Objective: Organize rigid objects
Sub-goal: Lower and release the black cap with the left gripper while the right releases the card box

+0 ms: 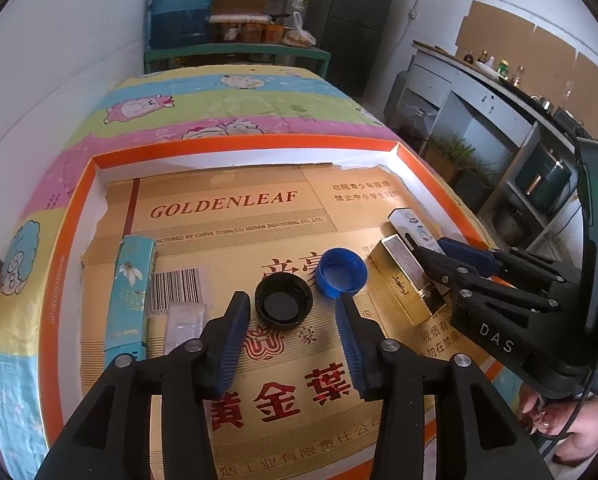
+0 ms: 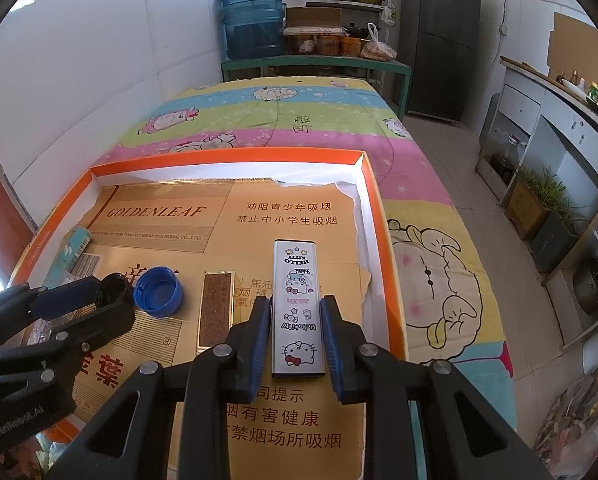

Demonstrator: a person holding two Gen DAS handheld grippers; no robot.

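Left wrist view: the left gripper [image 1: 293, 316] stands open, its fingers [image 1: 233, 340] apart either side of the black cap [image 1: 284, 305] lying in the orange tray [image 1: 255, 145], blue cap [image 1: 341, 273] just beyond. Right wrist view: the right gripper [image 2: 295, 330] is clamped on the white Hello Kitty box [image 2: 298, 308], which lies flat on the tray's gold cardboard beside the gold box [image 2: 216, 310].

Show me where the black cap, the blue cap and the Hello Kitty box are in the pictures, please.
black cap [image 1: 284, 305]: left wrist view, on its dark inner floor.
blue cap [image 1: 341, 273]: left wrist view, on its hollow inside.
Hello Kitty box [image 2: 298, 312]: right wrist view, on the middle of its printed top face.
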